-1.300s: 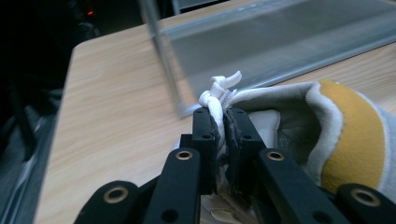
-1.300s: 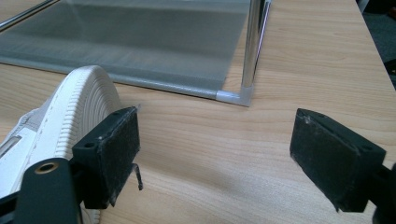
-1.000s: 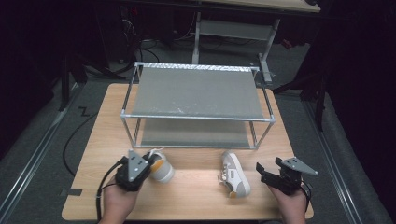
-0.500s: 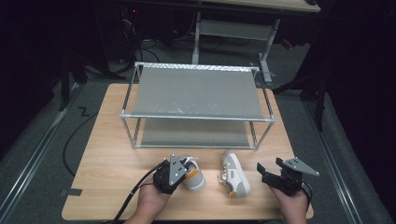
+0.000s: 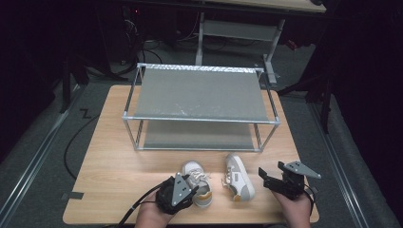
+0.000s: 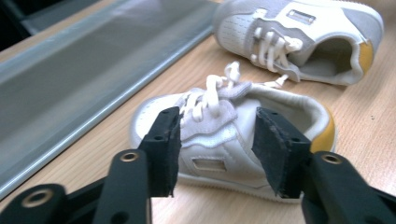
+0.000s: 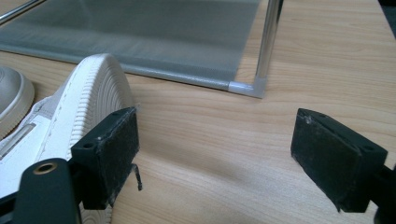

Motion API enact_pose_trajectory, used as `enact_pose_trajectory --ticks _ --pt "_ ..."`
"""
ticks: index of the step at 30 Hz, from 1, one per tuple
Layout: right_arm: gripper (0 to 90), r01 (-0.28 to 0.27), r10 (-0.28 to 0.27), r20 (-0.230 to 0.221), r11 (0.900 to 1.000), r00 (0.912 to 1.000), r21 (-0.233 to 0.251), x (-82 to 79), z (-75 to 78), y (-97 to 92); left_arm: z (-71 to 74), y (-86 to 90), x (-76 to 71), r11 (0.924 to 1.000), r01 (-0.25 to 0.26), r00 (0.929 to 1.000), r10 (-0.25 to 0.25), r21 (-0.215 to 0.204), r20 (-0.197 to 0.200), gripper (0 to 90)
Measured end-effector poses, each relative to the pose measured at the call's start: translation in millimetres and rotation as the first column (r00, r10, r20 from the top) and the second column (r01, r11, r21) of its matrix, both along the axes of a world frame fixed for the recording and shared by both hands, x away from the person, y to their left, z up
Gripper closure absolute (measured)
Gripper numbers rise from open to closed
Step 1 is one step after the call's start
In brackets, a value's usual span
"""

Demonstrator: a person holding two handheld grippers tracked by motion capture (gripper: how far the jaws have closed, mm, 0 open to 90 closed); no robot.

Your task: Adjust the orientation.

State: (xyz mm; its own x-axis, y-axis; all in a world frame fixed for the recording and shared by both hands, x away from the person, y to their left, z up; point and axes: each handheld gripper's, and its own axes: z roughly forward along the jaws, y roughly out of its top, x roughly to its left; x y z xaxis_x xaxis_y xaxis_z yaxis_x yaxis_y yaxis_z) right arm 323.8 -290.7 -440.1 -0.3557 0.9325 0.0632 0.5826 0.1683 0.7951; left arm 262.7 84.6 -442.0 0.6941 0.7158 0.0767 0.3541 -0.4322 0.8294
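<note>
My left claw point(image 6: 215, 149), its jaws just opened, stands spread around the near white lace-up sneaker with the yellow heel point(image 6: 224, 140), pads clear of it, on the pale wooden table point(image 5: 114, 171) beside its twin sneaker point(image 5: 239, 176), while my right claw point(image 7: 215, 154) gapes wide.

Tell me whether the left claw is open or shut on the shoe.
Open: the left claw has just been opening; its pads stand apart, clear of the shoe between them.

White shoes point(image 5: 197, 180) with grey panels and yellow heels; grey rack point(image 5: 202, 92); light wood-grain table point(image 5: 109, 156).
</note>
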Motion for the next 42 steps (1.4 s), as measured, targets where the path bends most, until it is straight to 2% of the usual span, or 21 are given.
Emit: enact_pose_trajectory --ticks 2,4,5,7,8,9,13,17,20,23,26,27,29,31,32,33,34,35,38,40,42 --pt "15.6 -0.007 0.007 -0.001 1.0000 1.0000 0.003 0.2 -0.2 1.9 -4.7 3.8 -2.3 0.9981 -0.034 0.9988 0.032 -0.052 -0.036 45.4" --pt "15.4 -0.011 0.011 -0.001 0.9999 0.9999 0.005 -0.2 0.2 3.5 -8.1 4.1 -1.9 0.9973 -0.046 0.9975 0.042 -0.058 -0.056 44.1" --pt "15.3 -0.024 0.024 0.007 0.9997 0.9997 0.008 -2.2 2.0 8.5 -13.5 2.7 -0.1 0.9941 -0.068 0.9949 0.061 -0.085 -0.081 43.3" --pt "15.3 -0.039 0.039 0.015 0.9992 0.9991 0.004 -4.1 3.8 13.4 -14.1 2.3 1.6 0.9914 -0.069 0.9938 0.059 -0.111 -0.094 41.6" --pt "15.3 -0.045 0.045 0.016 0.9990 0.9988 0.004 -5.2 4.5 16.8 -15.5 -0.4 5.9 0.9881 -0.064 0.9903 0.046 -0.140 -0.131 38.9" --pt "15.3 -0.045 0.045 0.016 0.9990 0.9988 0.004 -5.2 4.5 16.8 -15.5 -0.4 5.9 0.9881 -0.064 0.9903 0.046 -0.140 -0.131 36.7" --pt "14.7 -0.104 0.104 0.027 0.9945 0.9942 0.008 -9.7 6.1 34.2 -20.0 -2.4 7.7 0.9752 -0.074 0.9879 0.043 -0.209 -0.149 36.1" --pt "13.8 -0.141 0.141 0.032 0.9900 0.9895 0.005 -13.0 6.4 45.1 -18.5 -9.0 5.9 0.9686 -0.055 0.9909 0.023 -0.242 -0.133 35.4" --pt "14.2 -0.144 0.143 0.029 0.9896 0.9893 0.010 -13.8 6.6 48.0 -20.0 -15.2 5.0 0.9741 -0.053 0.9921 0.027 -0.220 -0.123 36.2" --pt "15.1 -0.149 0.149 0.015 0.9887 0.9887 0.017 -14.7 6.8 49.2 -23.2 -16.5 5.5 0.9796 -0.101 0.9904 0.082 -0.174 -0.111 36.7" --pt "15.5 -0.148 0.148 0.020 0.9888 0.9888 0.014 -15.5 7.1 49.7 -24.9 -13.0 7.8 0.9771 -0.098 0.9882 0.072 -0.189 -0.135 39.4" --pt "16.8 -0.144 0.144 0.026 0.9895 0.9893 0.015 -15.8 7.3 50.0 -26.4 -11.5 10.3 0.9699 -0.103 0.9828 0.065 -0.221 -0.173 42.5" --pt "19.0 -0.137 0.137 0.029 0.9905 0.9902 0.012 -16.3 6.8 50.3 -26.3 -10.4 11.6 0.9686 -0.102 0.9804 0.060 -0.227 -0.188 43.8" --pt "21.1 -0.134 0.134 0.030 0.9909 0.9906 0.015 -16.9 6.5 50.3 -25.9 -9.8 11.7 0.9678 -0.100 0.9805 0.056 -0.231 -0.188 45.0" --pt "24.1 -0.138 0.137 0.033 0.9903 0.9900 0.018 -17.5 6.5 50.2 -24.9 -8.8 11.3 0.9688 -0.099 0.9821 0.058 -0.227 -0.179 56.5" --pt "24.8 -0.141 0.141 0.039 0.9898 0.9893 0.016 -18.1 6.5 50.2 -24.0 -7.6 11.0 0.9713 -0.106 0.9836 0.071 -0.213 -0.166 56.5" --pt "26.3 -0.141 0.140 0.042 0.9898 0.9892 0.017 -19.0 7.3 50.4 -23.1 -2.6 14.2 0.9695 -0.126 0.9817 0.092 -0.210 -0.167 65.8" --pt "27.6 -0.140 0.139 0.045 0.9900 0.9893 0.020 -19.4 7.8 50.7 -22.9 -0.2 16.2 0.9691 -0.130 0.9808 0.094 -0.210 -0.171 68.4" --pt "32.0 -0.141 0.141 0.050 0.9898 0.9888 0.016 -20.3 8.1 51.8 -23.1 0.6 16.8 0.9709 -0.126 0.9835 0.095 -0.204 -0.153 70.6" --pt "40.7 -0.150 0.150 0.045 0.9886 0.9876 0.007 -20.9 7.0 54.2 -23.6 0.0 14.3 0.9743 -0.118 0.9863 0.093 -0.192 -0.136 70.2" --pt "44.4 -0.155 0.155 0.045 0.9879 0.9869 -0.005 -21.7 5.9 55.5 -22.4 2.4 13.6 0.9705 -0.110 0.9870 0.082 -0.215 -0.138 66.9"
